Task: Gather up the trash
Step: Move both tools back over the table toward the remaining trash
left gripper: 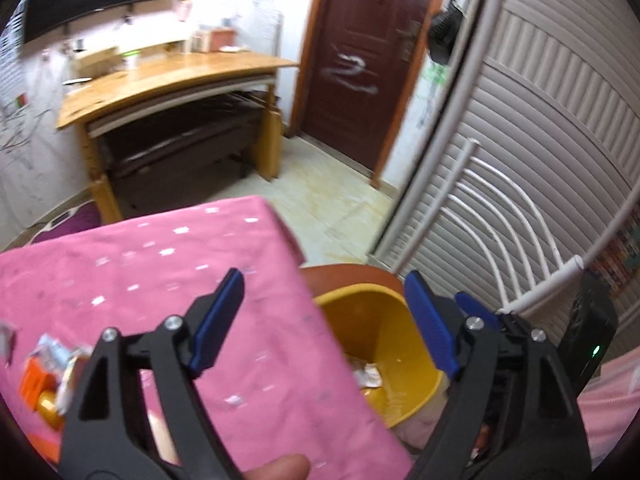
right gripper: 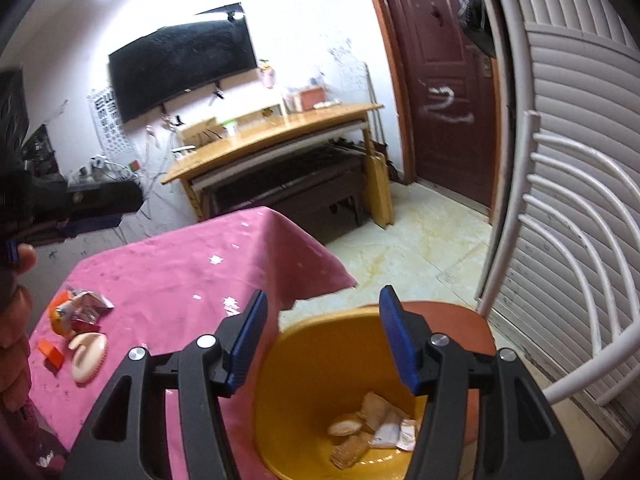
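A yellow bin (right gripper: 320,364) stands on a brown chair seat (right gripper: 452,320) beside the pink-clothed table (right gripper: 180,276). Several wrappers (right gripper: 372,428) lie at its bottom. My right gripper (right gripper: 324,312) is open and empty, directly above the bin. My left gripper (left gripper: 324,292) is open and empty, over the table's right edge and the bin (left gripper: 376,344). More trash lies on the table's left side: crumpled wrappers (right gripper: 86,306), orange pieces (right gripper: 50,354), a cream round thing (right gripper: 88,354). In the left wrist view the trash (left gripper: 48,372) sits at lower left.
A white metal chair back (right gripper: 568,240) rises right of the bin. A louvred shutter (right gripper: 580,120) and a brown door (right gripper: 444,92) stand behind. A wooden desk (right gripper: 276,136) under a wall TV (right gripper: 180,56) stands beyond the table. Tiled floor (right gripper: 420,248) lies between.
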`<state>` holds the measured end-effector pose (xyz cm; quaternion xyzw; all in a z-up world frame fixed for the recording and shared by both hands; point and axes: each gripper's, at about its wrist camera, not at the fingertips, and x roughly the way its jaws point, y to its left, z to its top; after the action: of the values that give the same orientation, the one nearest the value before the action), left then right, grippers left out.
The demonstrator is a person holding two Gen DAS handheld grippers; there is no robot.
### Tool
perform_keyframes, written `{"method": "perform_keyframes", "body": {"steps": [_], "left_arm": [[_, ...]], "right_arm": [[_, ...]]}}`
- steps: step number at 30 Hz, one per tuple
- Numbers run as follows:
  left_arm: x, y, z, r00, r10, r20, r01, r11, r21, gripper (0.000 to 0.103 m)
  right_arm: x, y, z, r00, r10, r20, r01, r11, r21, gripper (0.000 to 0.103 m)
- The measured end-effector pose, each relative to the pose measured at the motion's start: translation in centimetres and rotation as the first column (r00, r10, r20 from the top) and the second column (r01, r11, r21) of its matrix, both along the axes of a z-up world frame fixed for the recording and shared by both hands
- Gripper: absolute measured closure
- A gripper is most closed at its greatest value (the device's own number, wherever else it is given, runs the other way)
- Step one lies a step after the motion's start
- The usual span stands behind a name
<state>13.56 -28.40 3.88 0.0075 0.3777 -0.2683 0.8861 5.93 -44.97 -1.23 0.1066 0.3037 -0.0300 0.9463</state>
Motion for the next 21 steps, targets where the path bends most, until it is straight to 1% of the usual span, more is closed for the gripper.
{"method": "perform_keyframes", "body": {"steps": [1,2,4,6,8,10,12,14,18,21], "left_arm": [[-0.3,1.6,0.1,1.0,0.031,0.002,-0.031,0.999,-0.007,0.022],[-0.6,2.6,0.2,0.999,0.051,0.006,-0.051,0.999,-0.008,0.02],[-1.3,5.0,0.5,0.996,0.086,0.025,-0.086,0.996,-0.008,0.017],[-2.0,8.0,0.7,0.989,0.139,0.053,-0.14,0.99,0.006,0.012],[-2.8,10.9,0.8,0.981,0.178,0.079,-0.18,0.984,0.018,0.012],[-3.4,14.1,0.9,0.968,0.229,0.1,-0.233,0.972,0.038,0.01],[-3.9,16.5,0.8,0.957,0.267,0.116,-0.275,0.96,0.056,0.01],[-4.4,19.2,0.6,0.94,0.313,0.136,-0.325,0.942,0.077,0.009],[-5.1,23.5,-0.2,0.916,0.371,0.154,-0.39,0.913,0.12,0.009],[-5.6,26.1,-1.0,0.905,0.398,0.149,-0.418,0.899,0.134,0.009]], "right_arm": [[0.0,0.6,0.3,1.0,0.017,0.016,-0.017,1.0,0.002,0.046],[0.0,1.2,0.6,0.999,0.036,0.031,-0.036,0.999,0.0,0.042],[0.1,2.8,1.2,0.995,0.079,0.053,-0.078,0.997,-0.008,0.038],[0.3,4.4,1.7,0.988,0.134,0.075,-0.134,0.991,-0.004,0.037],[0.5,5.9,2.2,0.98,0.177,0.095,-0.177,0.984,-0.004,0.036],[0.6,7.7,2.6,0.967,0.23,0.108,-0.231,0.973,-0.006,0.035],[0.7,9.3,2.8,0.959,0.264,0.106,-0.263,0.965,-0.027,0.032],[0.9,10.8,3.0,0.95,0.296,0.095,-0.294,0.955,-0.042,0.031],[1.2,13.4,2.8,0.931,0.353,0.089,-0.353,0.935,-0.021,0.029],[1.7,15.8,2.3,0.915,0.398,0.062,-0.398,0.917,-0.016,0.029]]}}
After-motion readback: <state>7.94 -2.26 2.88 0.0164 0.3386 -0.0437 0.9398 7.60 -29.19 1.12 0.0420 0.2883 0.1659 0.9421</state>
